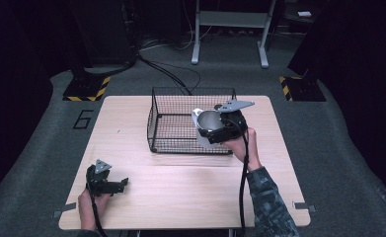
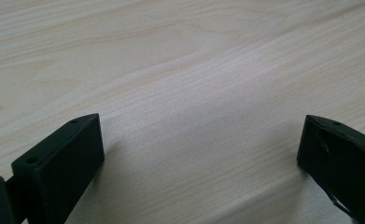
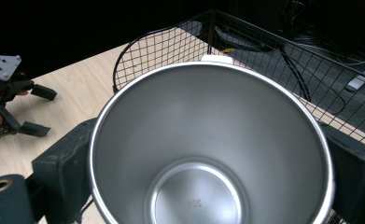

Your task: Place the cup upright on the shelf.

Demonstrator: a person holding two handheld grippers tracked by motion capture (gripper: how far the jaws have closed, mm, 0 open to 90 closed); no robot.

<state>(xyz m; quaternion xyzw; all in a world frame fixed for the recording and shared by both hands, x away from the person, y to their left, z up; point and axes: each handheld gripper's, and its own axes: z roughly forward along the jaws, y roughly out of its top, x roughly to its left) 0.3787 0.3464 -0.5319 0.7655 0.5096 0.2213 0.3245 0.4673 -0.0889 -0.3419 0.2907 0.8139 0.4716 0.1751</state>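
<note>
1. At the lower left of the high view, my left gripper [image 1: 112, 185] rests low over the bare table [image 1: 180, 197], its jaws spread wide with nothing between them.
2. Right of centre, my right gripper [image 1: 215, 129] is clamped on a steel cup [image 1: 208, 120], a jaw pressed against each side, its open mouth facing the gripper's camera.
3. The cup hangs over the near right part of the black wire basket [image 1: 171, 118] at mid-table.

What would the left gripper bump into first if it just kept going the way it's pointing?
Probably nothing soon: the left gripper, jaws open, points right along the bare wooden table. The basket and the cup sit farther back, seemingly off its line.
</note>
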